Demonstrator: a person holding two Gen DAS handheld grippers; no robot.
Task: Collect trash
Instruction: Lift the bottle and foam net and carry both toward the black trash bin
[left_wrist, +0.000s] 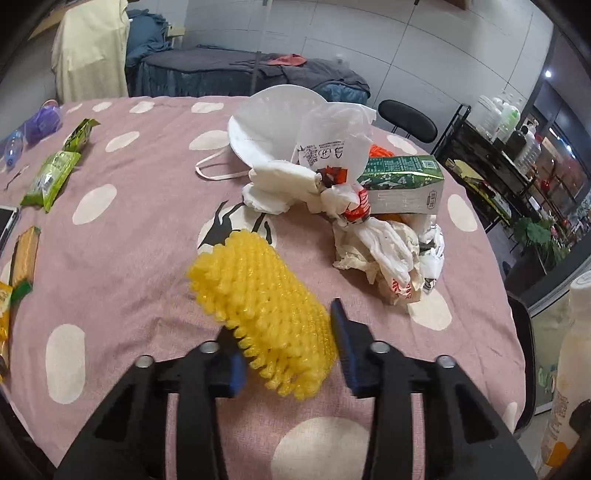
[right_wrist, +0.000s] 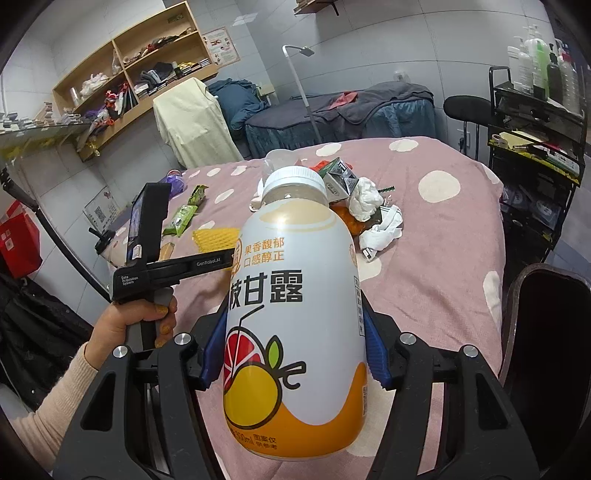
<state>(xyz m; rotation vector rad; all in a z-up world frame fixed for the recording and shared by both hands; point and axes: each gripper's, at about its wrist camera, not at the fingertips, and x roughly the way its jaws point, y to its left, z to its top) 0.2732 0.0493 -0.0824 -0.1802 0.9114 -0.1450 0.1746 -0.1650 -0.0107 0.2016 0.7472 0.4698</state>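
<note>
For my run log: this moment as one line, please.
left gripper: grips yellow foam net | right gripper: holds juice bottle

The left gripper (left_wrist: 286, 339) hangs over a pink spotted cover (left_wrist: 147, 206), its blue pads either side of a yellow foam net sleeve (left_wrist: 258, 306); whether they press it is unclear. Beyond lies a heap: a white mask (left_wrist: 269, 122), crumpled plastic bags (left_wrist: 384, 251), a green carton (left_wrist: 402, 184). Green snack packets (left_wrist: 51, 177) lie far left.
</note>
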